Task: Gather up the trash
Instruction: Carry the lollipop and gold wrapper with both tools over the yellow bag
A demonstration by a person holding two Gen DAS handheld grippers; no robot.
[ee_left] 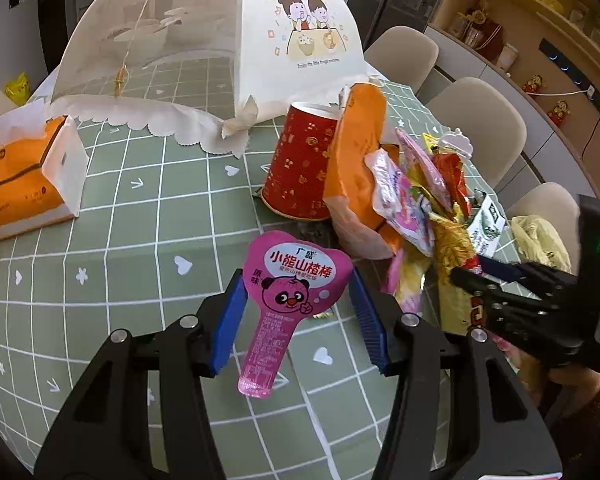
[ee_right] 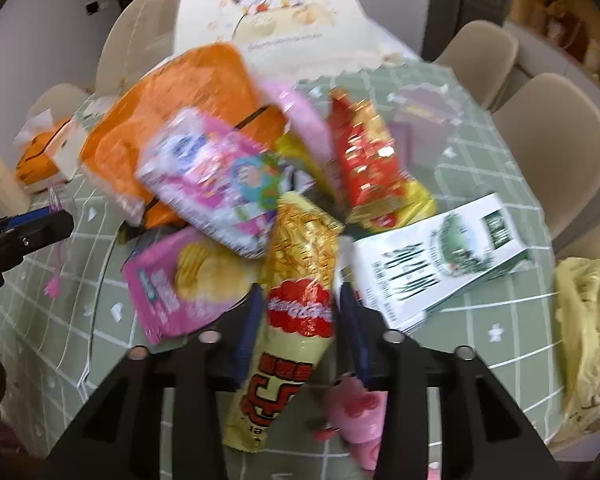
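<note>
My left gripper (ee_left: 298,312) is open, its blue pads on either side of a pink bear-face lollipop wrapper (ee_left: 288,300) that lies flat on the green checked tablecloth (ee_left: 140,240). My right gripper (ee_right: 300,332) is shut on a bunch of wrappers: a gold and yellow snack packet (ee_right: 296,280) sits between its pads, fanned with an orange bag (ee_right: 180,100), pink packets (ee_right: 220,176), a red packet (ee_right: 364,152) and a white-green carton (ee_right: 440,256). That bunch (ee_left: 404,200) also shows in the left wrist view, with the right gripper (ee_left: 472,276) at right.
An upturned red paper cup (ee_left: 300,164) stands behind the pink wrapper. A mesh food cover (ee_left: 204,48) fills the table's back. An orange tissue pack (ee_left: 20,176) lies at left. A yellow plastic bag (ee_right: 588,340) lies at right. Beige chairs (ee_left: 476,120) ring the table.
</note>
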